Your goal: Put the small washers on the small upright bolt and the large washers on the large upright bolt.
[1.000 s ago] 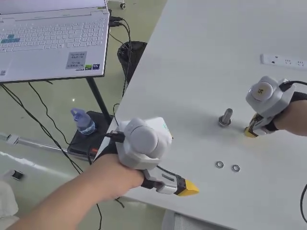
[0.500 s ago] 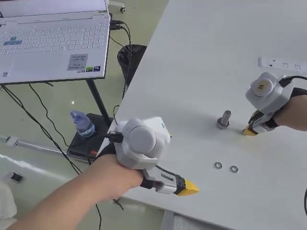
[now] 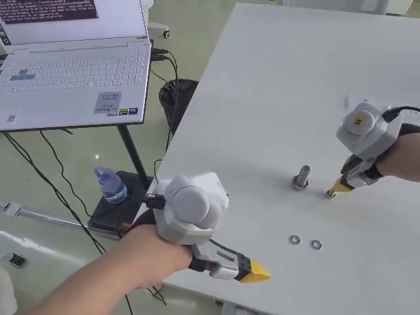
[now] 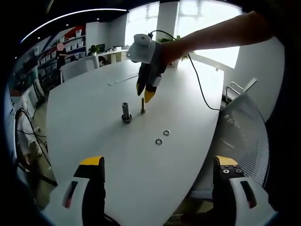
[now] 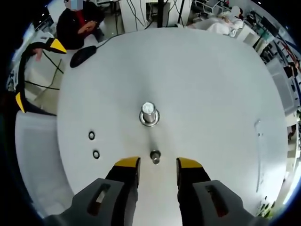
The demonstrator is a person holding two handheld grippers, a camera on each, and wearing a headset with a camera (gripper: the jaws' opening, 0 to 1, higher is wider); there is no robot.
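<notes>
Two claws are held with jaws parted and empty. The left claw (image 3: 254, 272) is poised at the near edge of the smooth white desk (image 3: 262, 98). Two thin metal ring washers (image 3: 294, 239) lie flat nearby. The threaded steel large bolt (image 3: 301, 177) stands upright, with the slim small bolt (image 3: 331, 193) just beside it, at the right claw (image 3: 340, 188) tips. Picking is judged not yet begun; a washer must be pinched next.

The white table (image 3: 275, 79) carries two upright bolts, one large bolt (image 3: 301, 177) and one small bolt (image 3: 331, 193), and two loose washers (image 3: 294, 239), alongside two grippers, the left gripper (image 3: 254, 272) and the right gripper (image 3: 340, 188), one laptop (image 3: 72, 72) and one plastic bottle (image 3: 111, 185).
</notes>
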